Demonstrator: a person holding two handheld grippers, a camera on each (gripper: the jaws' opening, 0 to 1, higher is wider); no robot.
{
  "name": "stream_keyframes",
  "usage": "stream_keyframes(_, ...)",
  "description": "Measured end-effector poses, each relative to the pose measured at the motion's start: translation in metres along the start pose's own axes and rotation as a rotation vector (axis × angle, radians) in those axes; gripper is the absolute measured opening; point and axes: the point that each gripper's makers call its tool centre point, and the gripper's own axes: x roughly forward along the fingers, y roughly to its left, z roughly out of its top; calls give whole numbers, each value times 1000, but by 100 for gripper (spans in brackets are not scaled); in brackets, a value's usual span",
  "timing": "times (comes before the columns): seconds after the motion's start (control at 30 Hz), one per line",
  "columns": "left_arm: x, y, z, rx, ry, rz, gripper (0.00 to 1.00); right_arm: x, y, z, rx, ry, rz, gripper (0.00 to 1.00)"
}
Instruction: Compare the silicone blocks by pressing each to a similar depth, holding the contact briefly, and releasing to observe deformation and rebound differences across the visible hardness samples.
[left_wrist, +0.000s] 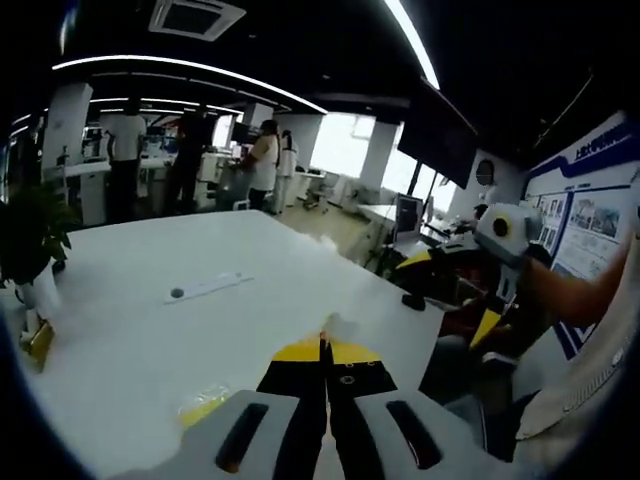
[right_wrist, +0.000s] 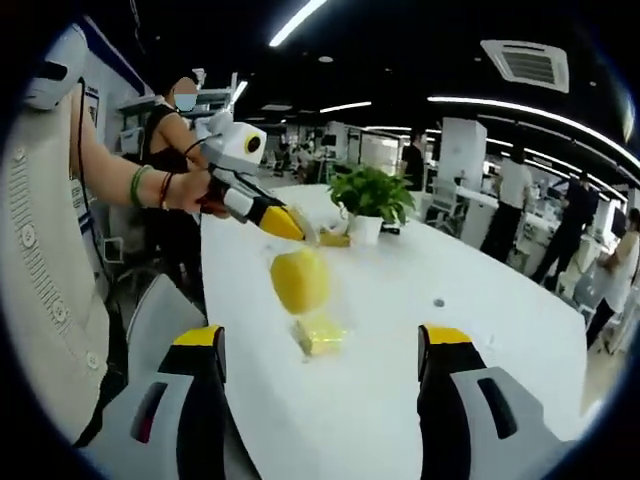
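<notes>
A: Where do things stand?

B: The right tongs (right_wrist: 320, 350) are wide open and hold nothing. The flat yellow block (right_wrist: 318, 335) lies on the table (right_wrist: 500, 340) right between the tips and just ahead of them. A second, rounder yellow block (right_wrist: 299, 280) sits just beyond it, further along the line of the tongs.

A: And the left tongs?

B: From their own view the left tongs (left_wrist: 325, 350) are closed tip to tip, with nothing clamped that I can see. A yellow block (left_wrist: 205, 405) lies low to their left on the table. In the right gripper view they hover beyond the round block.

A: What could go wrong?

B: I'd judge the blocks are loose on a smooth top. A press that lands off-centre could skid one away or tip the round one, and the depths wouldn't compare. The left tips sit close above the round block, so the two tools could also knock together.

A: Any containers?

B: One white pot (right_wrist: 364, 229) past the blocks, holding a green plant (right_wrist: 372, 193).
</notes>
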Motion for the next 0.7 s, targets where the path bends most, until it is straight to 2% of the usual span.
stream_keyframes(0.1,0,-1,3,10,8,-17,0,16,-6,12,-19,15,51,73)
stream_keyframes(0.27,1,-2,9,33,11,-34,0,40,-8,22,-34,48,124,74)
stream_keyframes(0.47,0,-1,19,38,4,-49,0,68,-3,25,-68,92,198,72)
stream_keyframes(0.7,1,-6,29,54,-7,-86,0,96,5,29,-116,111,247,69)
